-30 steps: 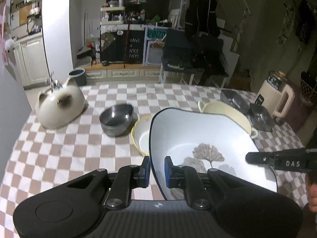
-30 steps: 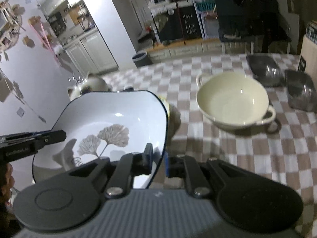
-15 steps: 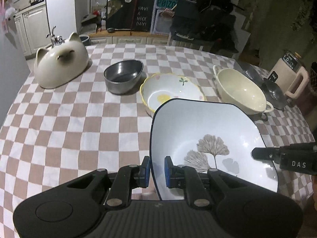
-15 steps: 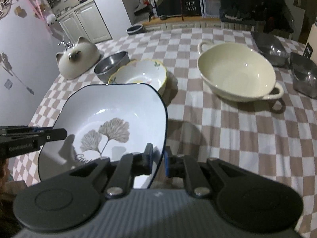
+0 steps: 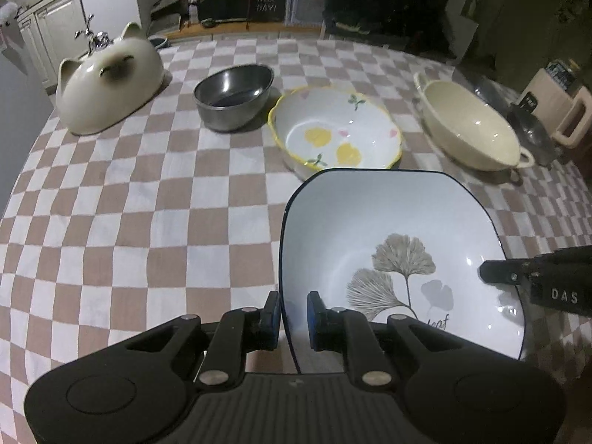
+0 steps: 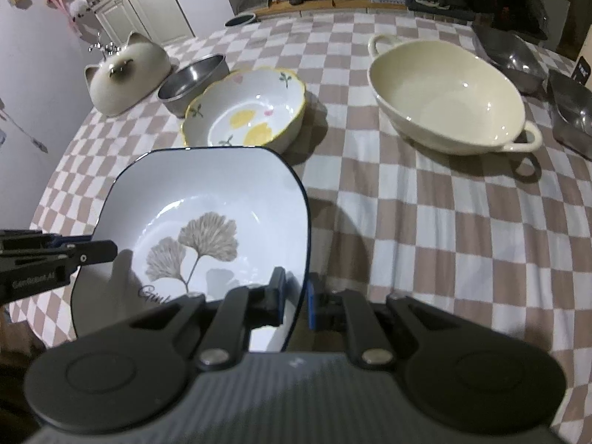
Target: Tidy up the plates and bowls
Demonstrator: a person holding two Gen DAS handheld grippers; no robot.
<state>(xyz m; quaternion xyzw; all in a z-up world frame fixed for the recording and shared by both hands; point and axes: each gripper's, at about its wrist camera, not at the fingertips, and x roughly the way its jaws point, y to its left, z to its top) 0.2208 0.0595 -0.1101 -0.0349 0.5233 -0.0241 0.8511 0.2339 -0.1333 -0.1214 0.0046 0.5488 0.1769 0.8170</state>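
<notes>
Leaf plate is up off the checked surface, held at both side rims: my left gripper has its jaws narrow on the left rim, my right gripper jaws narrow on the right rim. Both pinch right at the edge, so grip looks thin. Plate sits just in front of the flowered bowl, whose near rim it overlaps in both views; can't tell how much height is between them. Past that: steel bowl on the left, just beside the flowered one, cat-shaped cover further left, cream handled bowl well apart on the right. I judge the step is carrying the plate to a stacking spot. To do it well: keep both grippers level and moving together so the rim doesn't twist out, lower flat, release both sides at once only when the base is seated. Risk is one side slipping and the plate tipping into the flowered bowl. Versus a second ago: view has pitched down and the plate now reads lower and nearer me; flowered bowl, mostly hidden then, is now almost fully visible.
</notes>
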